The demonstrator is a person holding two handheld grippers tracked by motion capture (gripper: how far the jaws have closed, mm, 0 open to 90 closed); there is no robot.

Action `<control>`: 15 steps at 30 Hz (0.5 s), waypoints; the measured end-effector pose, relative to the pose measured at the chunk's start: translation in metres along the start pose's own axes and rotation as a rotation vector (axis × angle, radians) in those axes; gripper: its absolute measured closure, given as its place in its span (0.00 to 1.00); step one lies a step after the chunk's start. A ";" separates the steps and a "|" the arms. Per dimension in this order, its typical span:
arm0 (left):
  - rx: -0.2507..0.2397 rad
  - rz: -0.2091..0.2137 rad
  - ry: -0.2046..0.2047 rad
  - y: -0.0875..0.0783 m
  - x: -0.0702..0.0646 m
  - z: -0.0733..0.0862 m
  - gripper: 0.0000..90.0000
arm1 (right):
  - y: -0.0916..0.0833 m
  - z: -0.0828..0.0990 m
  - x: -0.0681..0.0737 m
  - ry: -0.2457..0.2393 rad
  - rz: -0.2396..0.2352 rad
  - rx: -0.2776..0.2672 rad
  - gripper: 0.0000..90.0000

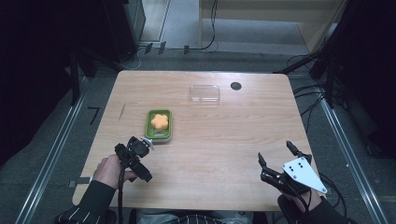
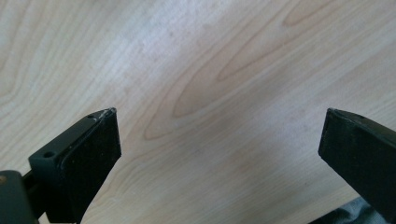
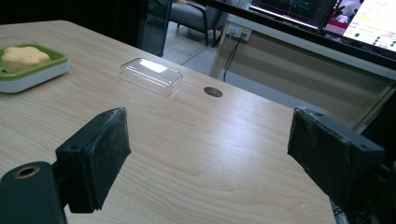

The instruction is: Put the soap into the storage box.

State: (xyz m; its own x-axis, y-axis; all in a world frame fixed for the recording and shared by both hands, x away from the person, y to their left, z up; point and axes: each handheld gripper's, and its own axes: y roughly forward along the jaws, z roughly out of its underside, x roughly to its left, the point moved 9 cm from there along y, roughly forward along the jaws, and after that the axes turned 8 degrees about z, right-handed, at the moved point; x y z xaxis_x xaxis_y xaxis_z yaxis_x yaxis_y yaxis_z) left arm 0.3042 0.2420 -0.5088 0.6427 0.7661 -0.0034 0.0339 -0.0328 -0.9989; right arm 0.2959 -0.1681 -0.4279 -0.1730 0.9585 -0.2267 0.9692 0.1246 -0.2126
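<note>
A green dish point(image 1: 150, 125) with a white base stands left of the table's middle and holds an orange flower-shaped piece point(image 1: 159, 122). From the right gripper view the dish point(image 3: 32, 72) and the orange piece point(image 3: 24, 57) lie far left. A clear plastic lid point(image 1: 204, 94) point(image 3: 150, 75) rests on the wood farther back. My left gripper point(image 1: 134, 161) point(image 2: 219, 116) hovers just in front of the dish, open, with bare wood between its jaws. Near the front right corner my right gripper point(image 1: 275, 153) point(image 3: 209, 114) is open and holds nothing.
A round black hole point(image 1: 236, 86) point(image 3: 213, 92) is set in the wooden table point(image 1: 224, 140) near its back edge. Beyond the table are a floor with cables, dark stands and a pale cabinet. Monitors glow at the right gripper view's top right.
</note>
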 end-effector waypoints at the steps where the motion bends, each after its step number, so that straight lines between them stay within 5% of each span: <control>1: 0.002 0.001 0.000 0.001 -0.001 0.002 0.00 | 0.000 0.000 0.000 -0.001 0.000 -0.001 0.15; 15: -0.027 0.048 -0.003 0.013 -0.011 0.020 0.00 | 0.000 0.000 -0.001 0.000 0.004 -0.004 0.15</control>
State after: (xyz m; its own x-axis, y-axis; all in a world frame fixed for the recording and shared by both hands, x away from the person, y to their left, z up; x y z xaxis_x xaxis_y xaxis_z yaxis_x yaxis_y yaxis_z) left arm 0.2827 0.2460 -0.5222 0.6418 0.7651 -0.0518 0.0236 -0.0872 -0.9959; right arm 0.2959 -0.1694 -0.4278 -0.1689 0.9590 -0.2277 0.9705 0.1215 -0.2082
